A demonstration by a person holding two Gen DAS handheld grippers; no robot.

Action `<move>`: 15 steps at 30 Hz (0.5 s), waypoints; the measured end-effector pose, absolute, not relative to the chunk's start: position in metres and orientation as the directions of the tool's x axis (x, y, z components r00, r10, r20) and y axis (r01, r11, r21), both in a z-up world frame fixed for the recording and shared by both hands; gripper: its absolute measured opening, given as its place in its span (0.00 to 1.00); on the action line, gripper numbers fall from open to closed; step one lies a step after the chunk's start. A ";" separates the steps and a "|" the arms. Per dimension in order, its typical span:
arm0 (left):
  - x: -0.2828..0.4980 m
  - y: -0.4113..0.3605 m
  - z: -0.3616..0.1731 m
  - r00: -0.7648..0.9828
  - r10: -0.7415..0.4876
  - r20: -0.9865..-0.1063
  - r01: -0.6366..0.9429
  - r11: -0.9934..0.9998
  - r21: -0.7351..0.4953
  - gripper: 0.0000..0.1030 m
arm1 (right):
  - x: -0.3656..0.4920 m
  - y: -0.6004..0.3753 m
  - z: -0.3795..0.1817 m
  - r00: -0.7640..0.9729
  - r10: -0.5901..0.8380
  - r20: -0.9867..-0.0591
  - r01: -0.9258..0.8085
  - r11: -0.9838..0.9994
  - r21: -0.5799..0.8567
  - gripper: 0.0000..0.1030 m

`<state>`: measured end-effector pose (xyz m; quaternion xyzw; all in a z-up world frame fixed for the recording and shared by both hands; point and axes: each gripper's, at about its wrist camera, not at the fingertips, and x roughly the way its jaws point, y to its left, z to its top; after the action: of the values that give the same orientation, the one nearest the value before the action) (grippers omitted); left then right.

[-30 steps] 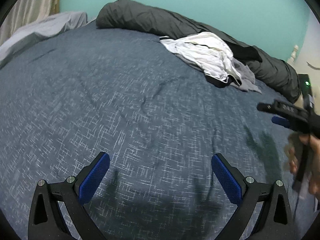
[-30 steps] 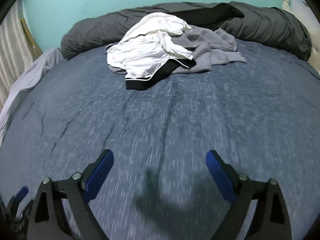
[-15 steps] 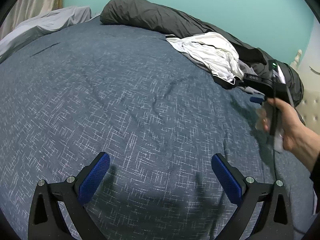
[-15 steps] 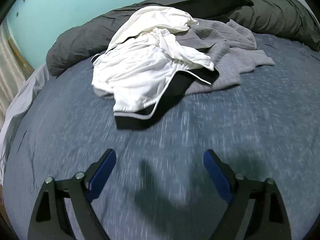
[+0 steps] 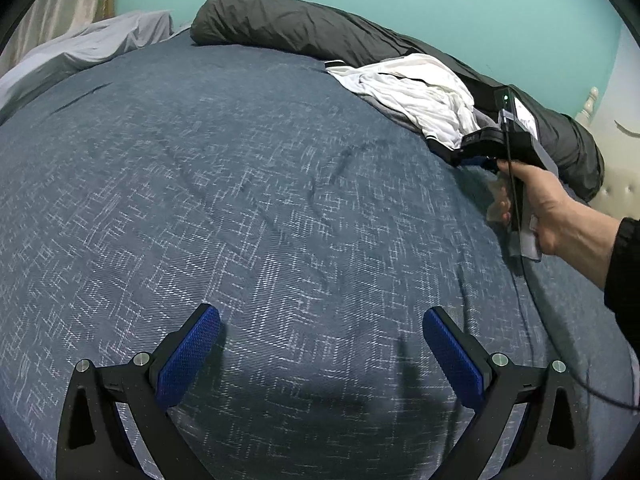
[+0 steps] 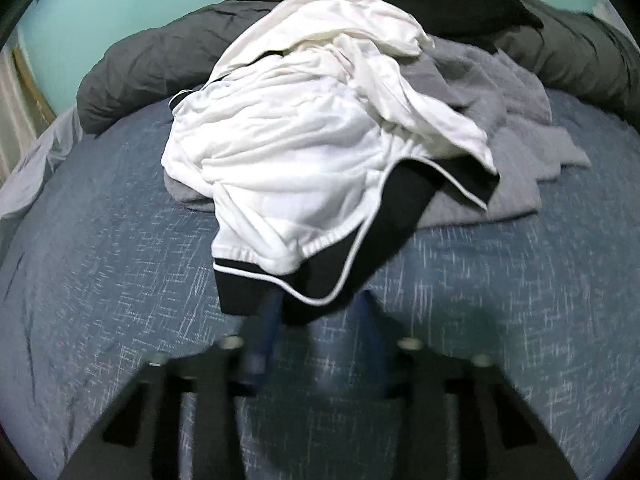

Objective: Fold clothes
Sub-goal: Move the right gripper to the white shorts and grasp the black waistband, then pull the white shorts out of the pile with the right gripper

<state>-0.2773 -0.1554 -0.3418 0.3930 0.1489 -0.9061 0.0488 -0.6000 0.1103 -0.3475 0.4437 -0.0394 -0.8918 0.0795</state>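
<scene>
At lower centre of the left wrist view, the left gripper (image 5: 320, 344) hangs with its jaws spread wide over the blue bedspread (image 5: 248, 200), holding nothing. At upper right lies the pile of clothes (image 5: 412, 100). In the right wrist view the right gripper (image 6: 316, 312), blurred, has its fingers narrowed at the black hem of the white garment (image 6: 304, 168); whether it grips, I cannot tell
</scene>
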 end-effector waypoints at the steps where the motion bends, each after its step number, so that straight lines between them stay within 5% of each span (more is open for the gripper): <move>1: -0.276 -0.156 -0.343 -0.687 0.023 -0.726 0.206 -0.952 -0.225 1.00 | -0.600 0.109 -0.346 -0.600 -0.172 -0.781 0.113 -0.985 0.131 0.14; 3: -0.276 -0.159 -0.343 -0.688 0.024 -0.725 0.211 -0.950 -0.231 1.00 | -0.598 0.107 -0.341 -0.610 -0.162 -0.775 0.114 -0.987 0.115 0.04; 15: -0.261 -0.170 -0.320 -0.739 -0.001 -0.673 0.221 -0.945 -0.241 1.00 | -0.533 0.134 -0.259 -0.693 -0.184 -0.697 0.163 -0.982 0.098 0.02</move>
<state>-0.2606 -0.1702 -0.3204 0.3560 0.1543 -0.9197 0.0602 -0.5327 0.1340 -0.2594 0.3805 -0.0140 -0.9199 0.0942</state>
